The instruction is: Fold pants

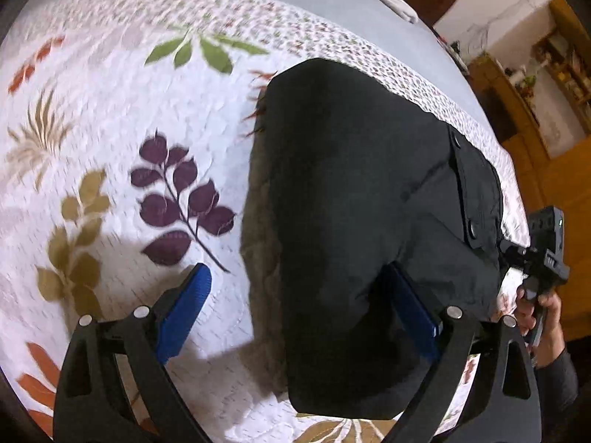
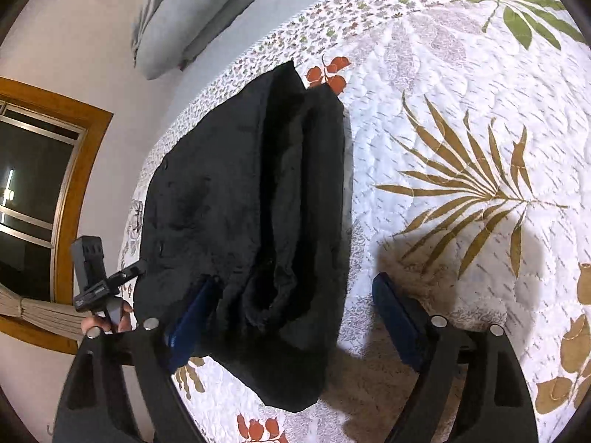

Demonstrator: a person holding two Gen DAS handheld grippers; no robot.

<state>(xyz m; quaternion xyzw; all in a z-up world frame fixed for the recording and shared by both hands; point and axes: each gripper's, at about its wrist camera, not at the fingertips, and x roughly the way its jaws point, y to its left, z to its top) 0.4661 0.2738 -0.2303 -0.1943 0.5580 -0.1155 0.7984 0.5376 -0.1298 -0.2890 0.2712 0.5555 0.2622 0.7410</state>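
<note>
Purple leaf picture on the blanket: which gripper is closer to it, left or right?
Left. The left gripper hangs open right next to the purple leaf, one finger beside it. The right gripper is on the far side of the black pants, away from it.

1 black folded pants [image 1: 354, 199], 1 leaf-print quilt [image 1: 110, 118], 2 grippers: left gripper [image 1: 299, 288], right gripper [image 2: 295, 295]; 1 grey pillow [image 2: 192, 11] upper left.

Black pants [image 1: 351, 199], folded into a thick, compact bundle, lay flat on the leaf-patterned bedspread [image 1: 110, 140] near its edge. Showed a flap pocket with two dark buttons along one side. From the right wrist view, stacked layers [image 2: 280, 192] lay open along the nearer edge, slightly rumpled.
</note>
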